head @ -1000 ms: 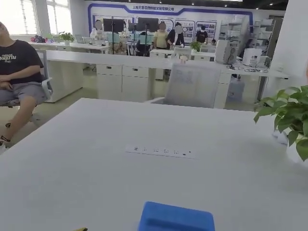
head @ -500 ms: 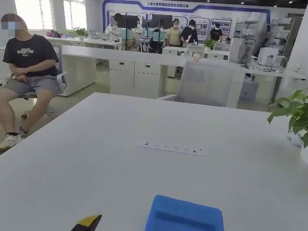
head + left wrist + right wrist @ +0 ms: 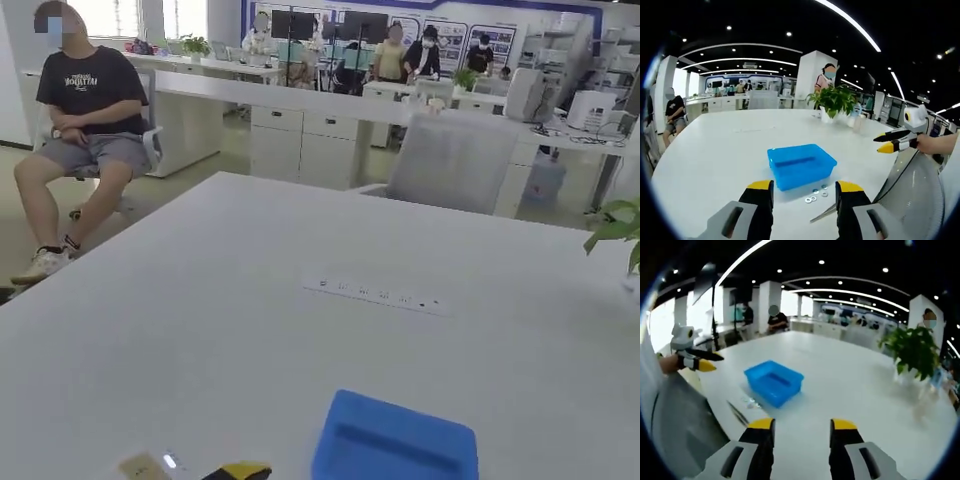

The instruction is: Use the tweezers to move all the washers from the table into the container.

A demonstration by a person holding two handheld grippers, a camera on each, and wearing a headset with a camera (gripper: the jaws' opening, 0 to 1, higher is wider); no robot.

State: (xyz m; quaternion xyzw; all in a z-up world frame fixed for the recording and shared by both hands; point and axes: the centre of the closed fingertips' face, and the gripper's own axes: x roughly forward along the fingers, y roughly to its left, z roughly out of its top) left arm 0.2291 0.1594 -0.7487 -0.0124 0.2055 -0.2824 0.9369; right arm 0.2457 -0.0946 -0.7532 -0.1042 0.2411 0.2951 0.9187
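Note:
A blue container (image 3: pixel 800 165) stands on the white table (image 3: pixel 715 150). Several small washers (image 3: pixel 815 195) lie on the table just in front of the container, with metal tweezers (image 3: pixel 822 214) beside them. My left gripper (image 3: pixel 804 192) hangs open above the washers, nothing between its fingers. The right gripper (image 3: pixel 888 141) shows at the right of that view, held off the table edge. In the right gripper view, my right gripper (image 3: pixel 802 427) is open and empty, with the container (image 3: pixel 774 381), washers (image 3: pixel 751 401) and tweezers (image 3: pixel 738 413) ahead on the left. A gripper's yellow tip (image 3: pixel 245 470) sits left of the container (image 3: pixel 395 440).
A power strip (image 3: pixel 380 295) is set into the table's middle. A potted plant (image 3: pixel 912 352) stands on the table's far side. A grey chair (image 3: pixel 455 165) is at the far edge, and a person (image 3: pixel 85 110) sits at the left.
The head camera has tilted down and shifted, so the container shows more fully. A yellow gripper tip has come in at the bottom edge, left of the container.

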